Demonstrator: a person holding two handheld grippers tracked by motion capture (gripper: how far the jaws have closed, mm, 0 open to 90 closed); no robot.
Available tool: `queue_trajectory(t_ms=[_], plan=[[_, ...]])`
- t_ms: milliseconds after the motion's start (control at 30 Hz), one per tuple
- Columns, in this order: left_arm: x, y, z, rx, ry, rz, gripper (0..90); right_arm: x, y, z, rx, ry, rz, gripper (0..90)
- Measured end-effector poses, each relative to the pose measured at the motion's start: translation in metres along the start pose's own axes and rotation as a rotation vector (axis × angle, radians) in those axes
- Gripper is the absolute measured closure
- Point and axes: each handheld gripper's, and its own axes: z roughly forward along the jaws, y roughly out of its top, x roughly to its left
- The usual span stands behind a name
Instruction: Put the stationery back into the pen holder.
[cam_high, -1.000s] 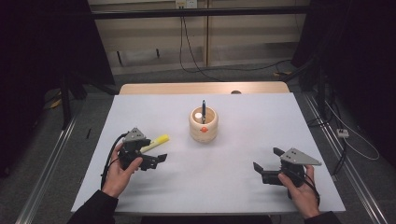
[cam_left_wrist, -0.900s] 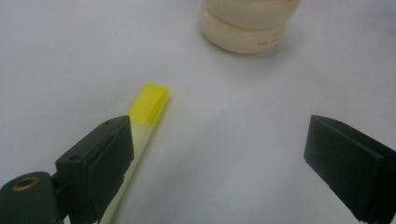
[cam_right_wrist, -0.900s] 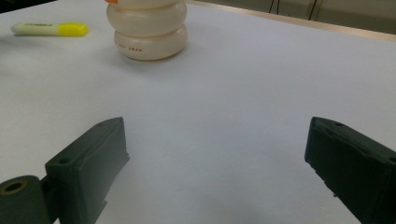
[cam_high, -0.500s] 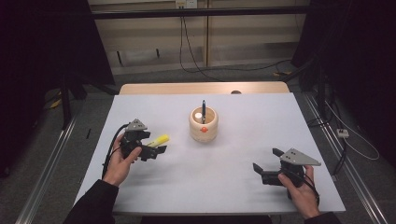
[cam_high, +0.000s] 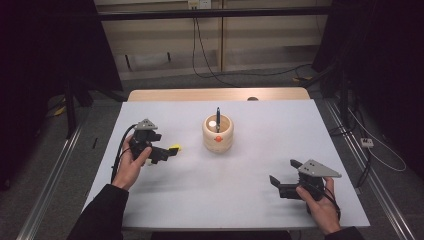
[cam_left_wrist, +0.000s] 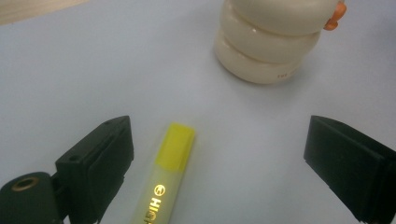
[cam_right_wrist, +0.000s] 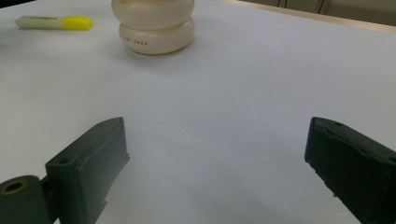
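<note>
Matte white table (cam_high: 250, 200); ribbed glossy cream holder (cam_high: 218, 134), yellow highlighter (cam_left_wrist: 168, 177).

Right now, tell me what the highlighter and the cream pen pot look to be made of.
Highlighter: plastic, likely; translucent pale barrel with printed lettering, opaque matte yellow cap. Pen pot: smooth, glossy cream body in stacked rounded rings with soft glints, so glazed ceramic or hard plastic; the look leaves it open. Its orange knob looks like plastic.

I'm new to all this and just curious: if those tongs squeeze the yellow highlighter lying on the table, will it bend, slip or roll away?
The highlighter looks like a hard plastic barrel, so it probably stays stiff. Its flattish body lies flat on the table, so rolling seems unlikely. The glossy surface might slip a little between the open left tongs.
</note>
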Motion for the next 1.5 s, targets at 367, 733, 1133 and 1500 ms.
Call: queue_trajectory(t_ms=[367, 733, 1133, 1500], plan=[[0.01, 0.016, 0.018, 0.024, 0.021, 0.029, 8.5, 0.0, 0.0, 0.0, -0.001, 0.003, 0.0, 5.8], [0.02, 0.024, 0.034, 0.069, 0.033, 0.075, 8.6, 0.0, 0.0, 0.0, -0.003, 0.002, 0.004, 5.8], [0.025, 0.016, 0.049, 0.233, -0.001, 0.118, 16.7, 0.001, 0.0, 0.0, 0.004, 0.013, 0.004, 5.4], [0.024, 0.018, 0.061, 0.349, -0.028, 0.156, 20.2, 0.001, 0.0, 0.001, 0.012, 0.012, 0.006, 5.3]])
